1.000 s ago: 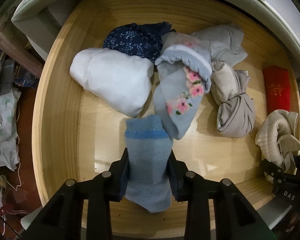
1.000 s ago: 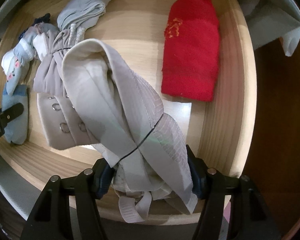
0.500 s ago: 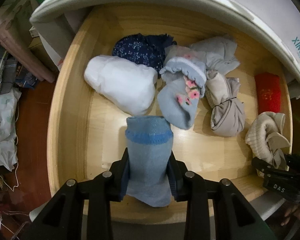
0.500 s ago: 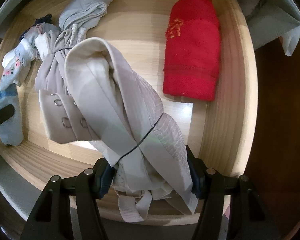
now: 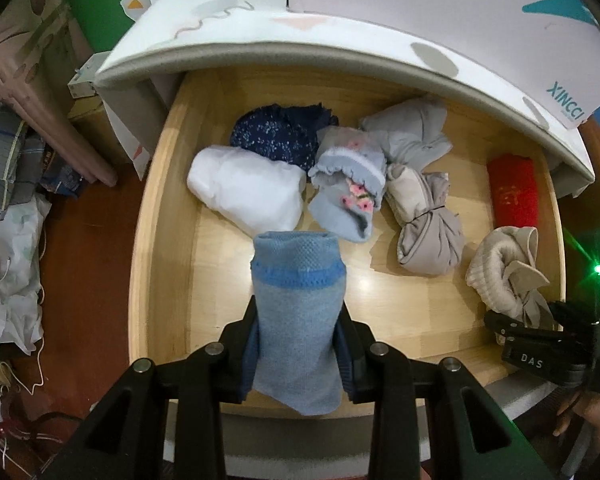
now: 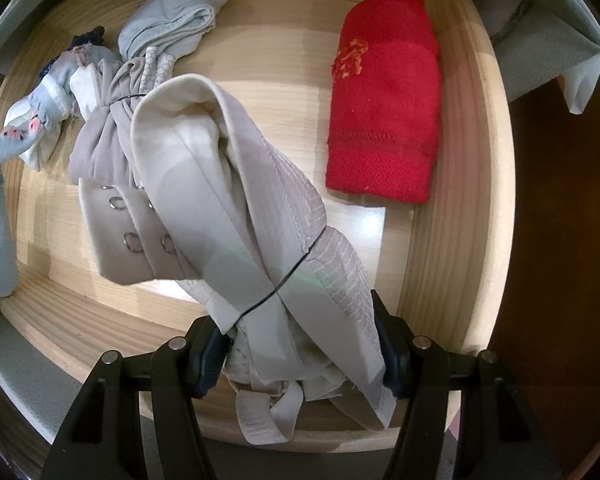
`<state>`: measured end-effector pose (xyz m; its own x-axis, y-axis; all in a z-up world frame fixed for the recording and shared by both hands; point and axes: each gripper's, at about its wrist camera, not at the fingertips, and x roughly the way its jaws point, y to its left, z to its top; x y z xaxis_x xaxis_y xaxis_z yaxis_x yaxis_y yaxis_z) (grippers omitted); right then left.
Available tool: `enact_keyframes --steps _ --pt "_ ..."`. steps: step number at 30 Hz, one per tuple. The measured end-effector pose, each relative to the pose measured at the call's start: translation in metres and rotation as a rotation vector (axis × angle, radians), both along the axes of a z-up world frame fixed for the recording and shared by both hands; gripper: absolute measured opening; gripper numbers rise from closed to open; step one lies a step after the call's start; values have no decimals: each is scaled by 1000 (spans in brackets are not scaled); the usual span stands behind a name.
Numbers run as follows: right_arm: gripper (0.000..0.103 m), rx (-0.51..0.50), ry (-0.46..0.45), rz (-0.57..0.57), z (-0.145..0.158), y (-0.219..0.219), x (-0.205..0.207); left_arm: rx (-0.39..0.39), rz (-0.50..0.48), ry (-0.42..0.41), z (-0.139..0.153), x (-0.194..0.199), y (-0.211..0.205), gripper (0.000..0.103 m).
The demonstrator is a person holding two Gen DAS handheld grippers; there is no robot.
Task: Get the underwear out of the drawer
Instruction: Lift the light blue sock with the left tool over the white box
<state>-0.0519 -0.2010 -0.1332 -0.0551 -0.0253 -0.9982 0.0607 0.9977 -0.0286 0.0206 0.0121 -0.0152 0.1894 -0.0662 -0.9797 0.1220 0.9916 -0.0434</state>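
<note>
Gripping, left gripper (image 5: 298,350): clamped on a rolled blue garment (image 5: 298,316) with a brighter blue band, held above the near part of the wooden drawer (image 5: 156,216).
Right gripper (image 6: 300,354): clamped on a beige bra (image 6: 236,208) tied round with a thin black band; its hook-and-eye strap sticks out to the left, and loose straps hang down at the near edge.
Drawer, left side: a white bundle (image 5: 248,196) lies against a dark blue floral piece (image 5: 280,132) farther back.
Drawer, middle: a pale blue piece with pink flowers (image 5: 346,196) sits just right of the white bundle, a grey folded piece (image 5: 412,136) behind it, and a taupe bundle (image 5: 426,226) tied with a black band to its right.
Drawer, right side: a red folded piece (image 6: 384,100) with orange stitching lies by the right wall, apart from the bra.
Beyond the drawer: a white padded top (image 5: 300,52) overhangs the far edge; cloth and bags lie on the floor (image 5: 88,264) at left.
</note>
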Motion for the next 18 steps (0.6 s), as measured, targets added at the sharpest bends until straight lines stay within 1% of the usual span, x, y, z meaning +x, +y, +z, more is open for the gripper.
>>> enact_keyframes --steps 6,18 --pt "59 -1 0 1 -1 0 1 -2 1 -31 13 1 -1 33" --pt "59 -1 1 0 -1 -1 0 -42 -14 -102 60 4 -1 33"
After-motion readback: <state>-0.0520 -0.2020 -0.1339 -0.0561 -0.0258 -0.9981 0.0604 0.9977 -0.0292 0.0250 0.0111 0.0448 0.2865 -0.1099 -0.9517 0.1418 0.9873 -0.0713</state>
